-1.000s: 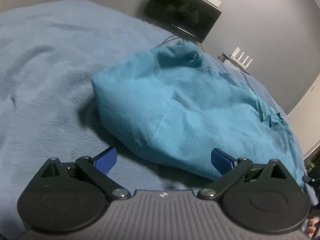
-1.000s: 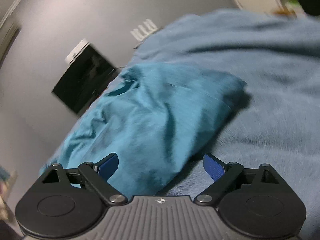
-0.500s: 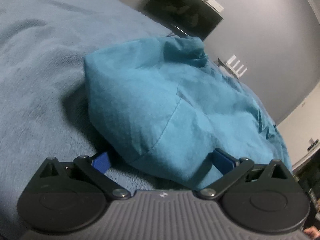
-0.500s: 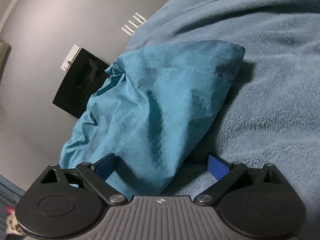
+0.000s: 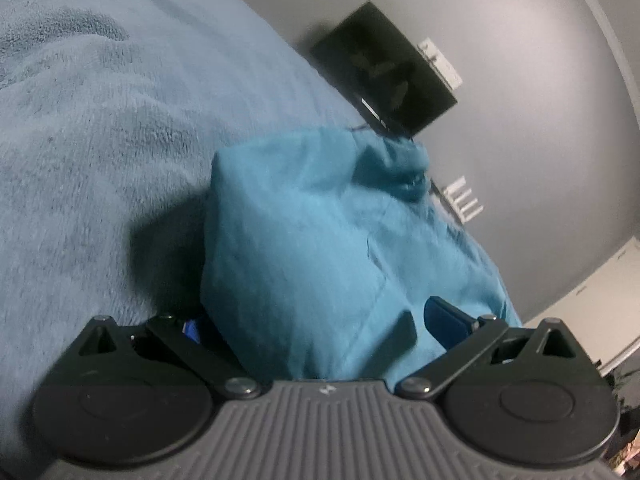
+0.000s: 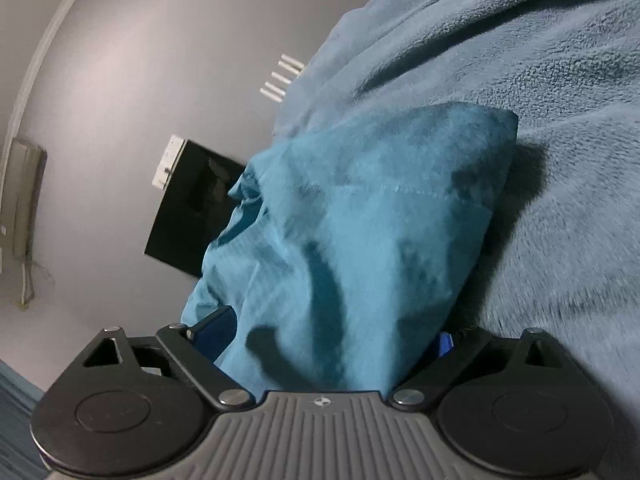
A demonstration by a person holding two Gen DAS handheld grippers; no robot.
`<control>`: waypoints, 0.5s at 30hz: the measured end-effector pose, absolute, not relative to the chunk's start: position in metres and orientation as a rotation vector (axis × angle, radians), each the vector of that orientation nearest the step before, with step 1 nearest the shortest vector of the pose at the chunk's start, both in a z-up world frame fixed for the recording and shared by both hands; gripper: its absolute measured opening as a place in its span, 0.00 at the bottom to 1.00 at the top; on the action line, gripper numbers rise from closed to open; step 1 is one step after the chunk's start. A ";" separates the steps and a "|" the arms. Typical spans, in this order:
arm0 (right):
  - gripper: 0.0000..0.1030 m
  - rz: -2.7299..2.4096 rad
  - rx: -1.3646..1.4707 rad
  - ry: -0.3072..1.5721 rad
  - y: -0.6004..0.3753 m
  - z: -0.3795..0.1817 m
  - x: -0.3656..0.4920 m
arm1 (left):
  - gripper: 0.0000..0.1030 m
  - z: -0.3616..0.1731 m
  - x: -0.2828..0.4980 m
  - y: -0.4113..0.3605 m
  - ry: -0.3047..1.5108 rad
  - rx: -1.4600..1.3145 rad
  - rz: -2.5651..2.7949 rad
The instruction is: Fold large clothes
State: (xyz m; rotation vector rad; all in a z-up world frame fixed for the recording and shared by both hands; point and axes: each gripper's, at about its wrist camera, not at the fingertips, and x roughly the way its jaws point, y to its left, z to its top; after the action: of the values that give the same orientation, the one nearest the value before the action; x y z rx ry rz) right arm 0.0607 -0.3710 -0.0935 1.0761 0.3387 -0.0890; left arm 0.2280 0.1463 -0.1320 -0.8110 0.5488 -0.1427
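While both grippers straddle near corners of the crumpled teal cotton garment [image 5: 320, 240] on the blue fleece blanket [image 5: 88, 128], left gripper [image 5: 320, 326] and right gripper [image 6: 326, 330] stand wide, the right just narrowing, gripping nothing; next: clamp corners

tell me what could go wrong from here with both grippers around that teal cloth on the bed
1. The jaws of the left hand-held gripper and the right hand-held gripper stand wide, so closing may catch only one layer of the crumpled teal fabric garment.
2. The lower fingers sit against the fuzzy light-blue blanket and could pinch it too.
3. Uneven grabs may skew the fold.
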 end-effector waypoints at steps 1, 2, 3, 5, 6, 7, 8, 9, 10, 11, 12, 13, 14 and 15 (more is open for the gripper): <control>0.88 -0.091 1.088 0.327 -0.373 -0.096 0.064 | 0.98 -0.132 0.230 0.147 0.540 -0.818 -0.136; 0.86 -0.096 1.101 0.313 -0.376 -0.098 0.068 | 0.95 -0.133 0.233 0.148 0.532 -0.826 -0.126; 0.83 -0.099 1.110 0.301 -0.378 -0.101 0.070 | 0.91 -0.135 0.235 0.148 0.528 -0.828 -0.112; 0.76 -0.109 1.116 0.291 -0.379 -0.106 0.076 | 0.62 -0.138 0.241 0.149 0.543 -0.835 -0.082; 0.69 -0.118 1.112 0.292 -0.379 -0.108 0.080 | 0.52 -0.140 0.243 0.150 0.548 -0.835 -0.088; 0.63 -0.126 1.105 0.290 -0.379 -0.109 0.082 | 0.38 -0.139 0.242 0.149 0.549 -0.818 -0.089; 0.52 -0.131 1.092 0.286 -0.379 -0.109 0.084 | 0.26 -0.134 0.241 0.147 0.543 -0.783 -0.082; 0.42 -0.130 1.070 0.281 -0.378 -0.108 0.086 | 0.24 -0.129 0.239 0.143 0.535 -0.753 -0.079; 0.37 -0.132 1.027 0.281 -0.375 -0.103 0.087 | 0.20 -0.123 0.237 0.140 0.527 -0.736 -0.074; 0.26 -0.133 0.989 0.279 -0.372 -0.099 0.089 | 0.18 -0.116 0.233 0.136 0.514 -0.725 -0.071; 0.18 -0.133 0.945 0.274 -0.368 -0.092 0.090 | 0.17 -0.111 0.230 0.134 0.505 -0.716 -0.072; 0.15 -0.132 0.918 0.268 -0.365 -0.086 0.090 | 0.16 -0.105 0.227 0.132 0.499 -0.703 -0.075; 0.12 -0.130 0.908 0.259 -0.364 -0.080 0.089 | 0.15 -0.099 0.222 0.129 0.494 -0.679 -0.082; 0.11 -0.127 0.906 0.251 -0.363 -0.075 0.087 | 0.15 -0.093 0.216 0.127 0.490 -0.650 -0.092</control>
State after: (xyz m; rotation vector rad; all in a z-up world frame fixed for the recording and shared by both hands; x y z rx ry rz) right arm 0.0872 -0.3633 -0.0753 0.9065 0.2509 -0.1274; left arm 0.2157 0.1274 -0.0926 -0.6496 0.4905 -0.0917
